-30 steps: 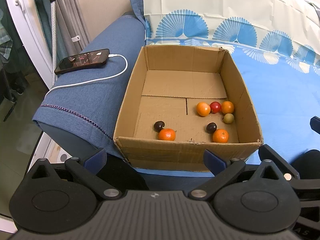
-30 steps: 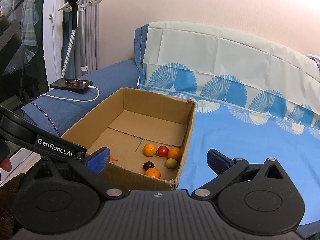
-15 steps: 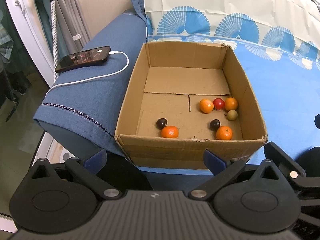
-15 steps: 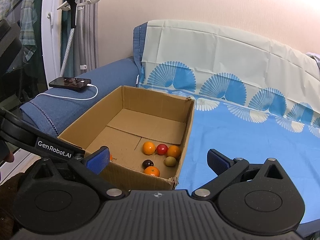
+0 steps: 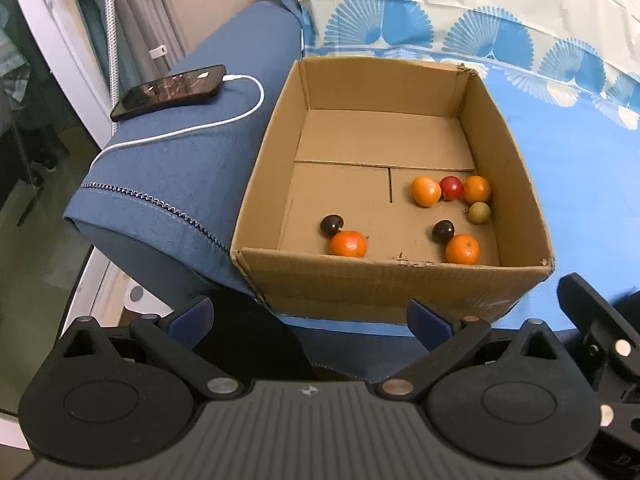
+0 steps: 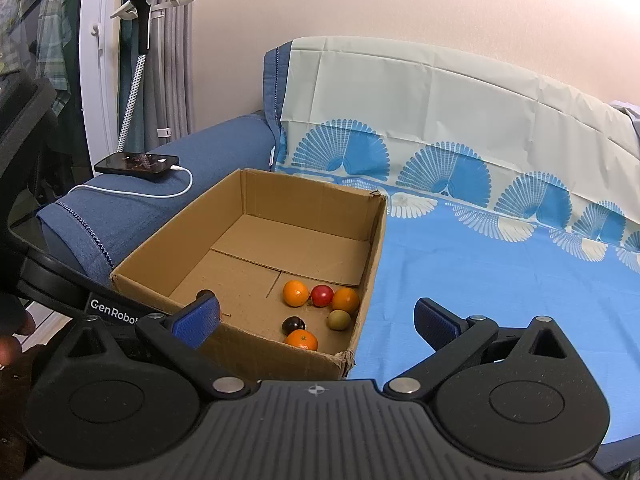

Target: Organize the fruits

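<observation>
Nearest the cardboard box [image 5: 384,288], both tools hang short of its front wall. The left gripper [image 5: 310,320] has its jaws spread wide with nothing between them; the right gripper [image 6: 318,318] is likewise released and empty, off the box's front right corner. Inside the box, just behind the front wall, sit an orange [image 5: 348,243] touching a dark plum [image 5: 331,225], and towards the right wall a second orange [image 5: 462,249] beside another dark plum [image 5: 443,231]. Further in, along the right wall, lie a green fruit [image 5: 479,212], then a row of orange fruit [image 5: 426,191], red fruit [image 5: 452,187] and orange fruit [image 5: 477,189]. Left of the box, on the blue armrest [image 5: 192,168], a phone [image 5: 168,91] lies plugged into a white cable [image 5: 208,126]. Behind the box rises a fan-patterned cover [image 6: 440,128].
</observation>
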Action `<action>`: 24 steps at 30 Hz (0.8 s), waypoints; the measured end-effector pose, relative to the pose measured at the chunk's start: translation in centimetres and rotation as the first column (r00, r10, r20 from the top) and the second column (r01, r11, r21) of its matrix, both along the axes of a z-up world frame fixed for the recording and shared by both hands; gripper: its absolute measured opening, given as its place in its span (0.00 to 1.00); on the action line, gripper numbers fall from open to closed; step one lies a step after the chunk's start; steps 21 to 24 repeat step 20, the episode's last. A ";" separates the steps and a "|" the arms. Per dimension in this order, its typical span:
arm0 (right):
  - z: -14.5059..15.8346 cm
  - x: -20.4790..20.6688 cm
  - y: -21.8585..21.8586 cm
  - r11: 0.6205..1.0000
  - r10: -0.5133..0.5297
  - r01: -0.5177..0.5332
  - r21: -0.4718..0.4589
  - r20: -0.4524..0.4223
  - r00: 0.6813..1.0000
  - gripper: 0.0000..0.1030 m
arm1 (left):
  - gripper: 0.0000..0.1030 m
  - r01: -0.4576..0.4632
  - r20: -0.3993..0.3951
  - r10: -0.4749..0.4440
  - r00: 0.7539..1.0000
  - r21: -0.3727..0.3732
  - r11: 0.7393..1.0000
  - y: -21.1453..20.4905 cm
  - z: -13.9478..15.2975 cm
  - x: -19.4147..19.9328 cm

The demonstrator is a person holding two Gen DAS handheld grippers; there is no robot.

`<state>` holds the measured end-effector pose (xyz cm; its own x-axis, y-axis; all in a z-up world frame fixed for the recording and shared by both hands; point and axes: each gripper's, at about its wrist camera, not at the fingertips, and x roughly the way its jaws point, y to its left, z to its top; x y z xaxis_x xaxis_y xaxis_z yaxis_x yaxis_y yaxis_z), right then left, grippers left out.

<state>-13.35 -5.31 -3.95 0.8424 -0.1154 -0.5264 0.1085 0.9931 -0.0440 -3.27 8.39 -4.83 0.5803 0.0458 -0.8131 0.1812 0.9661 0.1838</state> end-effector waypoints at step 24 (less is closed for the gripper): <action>0.0 0.1 0.0 1.000 0.003 -0.003 0.007 0.004 1.000 0.99 | 1.00 -0.028 0.004 0.028 1.000 0.007 1.000 0.0 0.3 -0.3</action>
